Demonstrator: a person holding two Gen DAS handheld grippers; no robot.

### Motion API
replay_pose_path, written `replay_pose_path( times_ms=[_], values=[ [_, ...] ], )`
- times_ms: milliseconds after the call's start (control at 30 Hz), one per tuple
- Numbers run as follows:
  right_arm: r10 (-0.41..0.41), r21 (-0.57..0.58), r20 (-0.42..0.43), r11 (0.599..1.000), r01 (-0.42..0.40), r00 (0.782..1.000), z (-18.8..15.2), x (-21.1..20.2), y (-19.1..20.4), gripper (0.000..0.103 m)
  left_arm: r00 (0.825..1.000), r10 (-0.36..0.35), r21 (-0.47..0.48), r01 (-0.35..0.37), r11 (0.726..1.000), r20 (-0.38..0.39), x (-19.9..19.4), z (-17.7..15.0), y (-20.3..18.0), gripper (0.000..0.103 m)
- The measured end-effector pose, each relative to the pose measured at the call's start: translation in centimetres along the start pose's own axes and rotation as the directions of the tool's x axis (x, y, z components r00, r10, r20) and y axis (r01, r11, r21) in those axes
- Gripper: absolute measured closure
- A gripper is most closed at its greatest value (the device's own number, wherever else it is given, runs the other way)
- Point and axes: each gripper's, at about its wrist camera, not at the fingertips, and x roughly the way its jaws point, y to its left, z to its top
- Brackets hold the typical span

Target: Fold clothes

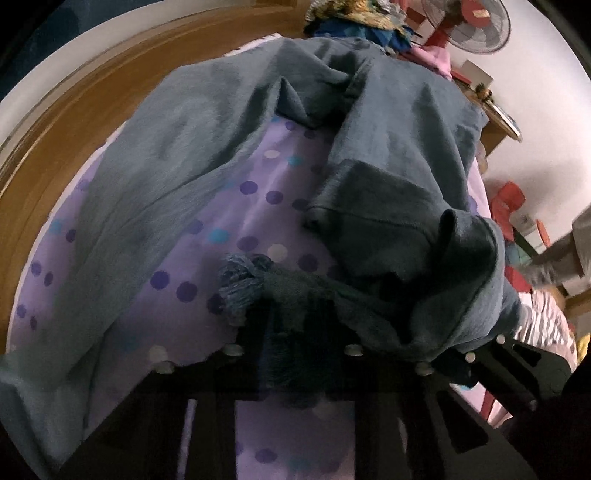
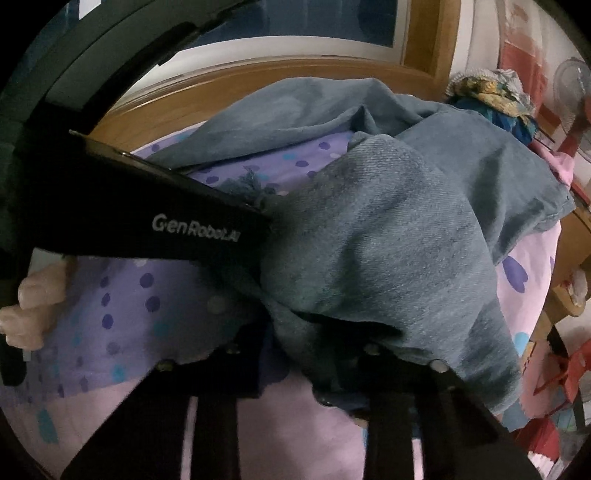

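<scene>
A pair of blue denim jeans (image 1: 388,122) lies crumpled on a purple dotted bedsheet (image 1: 229,206). My left gripper (image 1: 293,354) is shut on a leg end with a frayed hem (image 1: 240,280), and the cloth is bunched between its dark fingers. In the right wrist view the jeans (image 2: 388,240) drape over my right gripper (image 2: 299,350), which is shut on a fold of denim. The left gripper's black body (image 2: 166,221) crosses that view from the left, its tip at the frayed hem (image 2: 251,181). A person's hand (image 2: 33,306) holds it.
A wooden headboard (image 2: 258,77) curves behind the bed. A heap of coloured clothes (image 1: 354,14) lies at the far end beside a standing fan (image 1: 476,22). Red furniture (image 1: 511,199) and a wooden desk stand to the right of the bed.
</scene>
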Motion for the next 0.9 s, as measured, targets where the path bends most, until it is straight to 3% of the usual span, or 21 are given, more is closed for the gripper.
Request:
replay_pose_path(
  times_ms=[133, 233, 467, 600, 767, 900],
  values=[
    [0.108, 0.032, 0.035, 0.994, -0.109, 0.994, -0.6, -2.7, -0.2, 0.089, 0.999, -0.004, -0.036, 0.005, 0.999, 0.045, -3.5, -2.3, 0.0, 0.094],
    [0.182, -0.022, 0.069, 0.983, -0.181, 0.981, -1.2, -5.5, 0.9, 0.09, 0.997, 0.013, -0.075, -0.007, 0.997, 0.08, -6.5, -4.4, 0.1, 0.094],
    [0.402, -0.168, 0.076, 0.907, -0.386, 0.912, -2.8, -10.4, 5.1, 0.09, 0.989, 0.068, -0.26, -0.032, 0.965, 0.133, -13.8, -12.3, 2.4, 0.094],
    [0.52, -0.273, 0.012, 0.824, -0.497, 0.854, -5.2, -12.7, 9.1, 0.09, 0.978, 0.147, -0.375, -0.083, 0.923, 0.145, -17.2, -18.3, 3.0, 0.094],
    [0.577, -0.382, -0.102, 0.73, -0.567, 0.81, -9.6, -14.2, 13.9, 0.09, 0.966, 0.225, -0.536, -0.126, 0.835, 0.123, -20.6, -27.0, 3.4, 0.094],
    [0.587, -0.406, -0.131, 0.703, -0.584, 0.799, -12.5, -14.9, 15.8, 0.09, 0.958, 0.274, -0.593, -0.172, 0.786, 0.086, -21.9, -32.1, 3.5, 0.095]
  ],
)
